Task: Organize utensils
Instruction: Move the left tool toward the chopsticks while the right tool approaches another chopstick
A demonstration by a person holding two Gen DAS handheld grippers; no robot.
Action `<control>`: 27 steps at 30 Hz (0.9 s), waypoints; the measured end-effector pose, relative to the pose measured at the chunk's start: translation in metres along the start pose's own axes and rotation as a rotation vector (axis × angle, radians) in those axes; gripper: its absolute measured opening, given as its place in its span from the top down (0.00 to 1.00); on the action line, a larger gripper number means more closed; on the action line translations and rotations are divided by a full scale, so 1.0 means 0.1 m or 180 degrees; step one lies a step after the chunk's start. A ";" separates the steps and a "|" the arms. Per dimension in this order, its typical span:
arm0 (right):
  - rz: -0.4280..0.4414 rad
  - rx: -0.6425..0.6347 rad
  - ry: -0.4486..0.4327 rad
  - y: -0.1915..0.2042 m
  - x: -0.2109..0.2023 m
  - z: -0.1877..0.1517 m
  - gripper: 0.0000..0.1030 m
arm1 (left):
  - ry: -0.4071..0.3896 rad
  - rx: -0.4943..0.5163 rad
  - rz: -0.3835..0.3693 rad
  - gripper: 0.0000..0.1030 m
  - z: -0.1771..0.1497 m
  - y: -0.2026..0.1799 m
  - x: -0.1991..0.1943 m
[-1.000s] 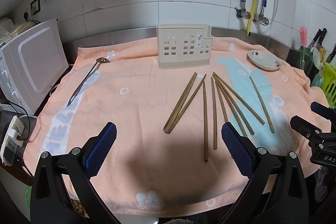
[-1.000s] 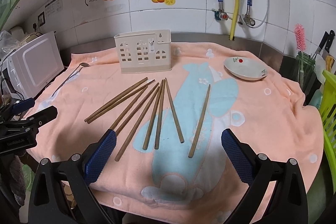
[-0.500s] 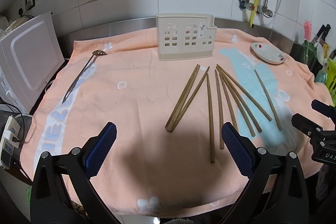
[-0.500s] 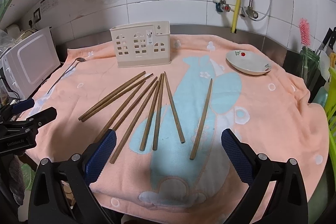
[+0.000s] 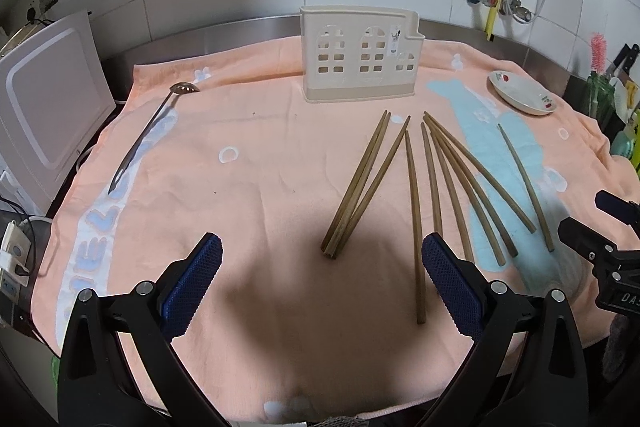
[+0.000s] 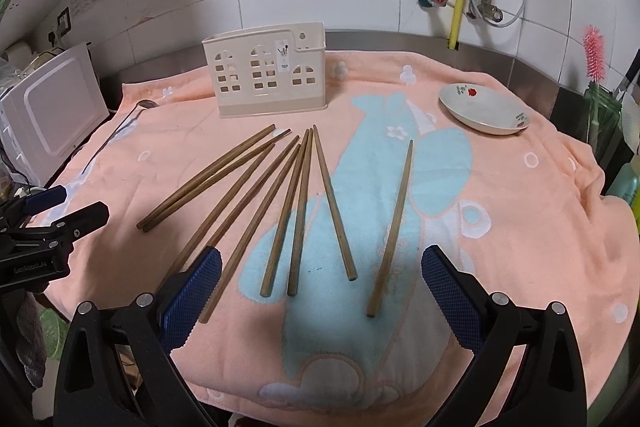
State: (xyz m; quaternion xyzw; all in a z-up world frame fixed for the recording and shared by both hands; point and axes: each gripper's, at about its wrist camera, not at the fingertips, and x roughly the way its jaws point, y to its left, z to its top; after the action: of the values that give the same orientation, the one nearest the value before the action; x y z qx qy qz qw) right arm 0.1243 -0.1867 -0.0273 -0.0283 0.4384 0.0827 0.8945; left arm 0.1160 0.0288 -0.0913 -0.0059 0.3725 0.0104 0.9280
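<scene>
Several wooden chopsticks (image 5: 414, 211) (image 6: 302, 203) lie fanned out on the peach towel (image 5: 240, 211) (image 6: 500, 227), in front of a beige utensil holder (image 5: 360, 61) (image 6: 266, 79) that stands upright at the back. A slotted metal spoon (image 5: 154, 133) (image 6: 120, 131) lies at the far left. My left gripper (image 5: 320, 281) is open above the towel's near edge, nothing between its blue pads. My right gripper (image 6: 320, 291) is open too, over the near ends of the chopsticks. Each view shows the other gripper at its side edge.
A small white dish (image 5: 524, 99) (image 6: 484, 111) sits at the back right of the towel. A white microwave (image 5: 48, 107) (image 6: 48, 119) stands to the left. Pipes and a tiled wall are behind; a pink brush and knives stand at the right edge.
Both grippers have moved forward and lower toward the towel; the chopsticks and holder look closer. Nothing was grasped and both stay open.
</scene>
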 end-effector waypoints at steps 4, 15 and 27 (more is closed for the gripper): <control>-0.0006 0.0025 0.0035 -0.04 0.07 0.01 0.06 | 0.0060 0.0007 -0.0011 0.05 0.01 0.00 0.11; -0.0039 0.0109 0.0153 -0.13 0.28 0.02 0.06 | 0.0154 0.0088 -0.0004 0.11 0.14 0.03 0.38; -0.0063 0.0136 0.0222 -0.19 0.43 0.05 0.06 | 0.0324 0.0218 -0.0043 0.28 0.23 0.09 0.71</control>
State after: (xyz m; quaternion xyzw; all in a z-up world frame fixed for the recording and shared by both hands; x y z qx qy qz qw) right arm 0.1580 -0.1997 -0.0585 -0.0164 0.4707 0.0635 0.8799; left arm 0.1828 0.0396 -0.1234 0.0229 0.4194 -0.0089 0.9075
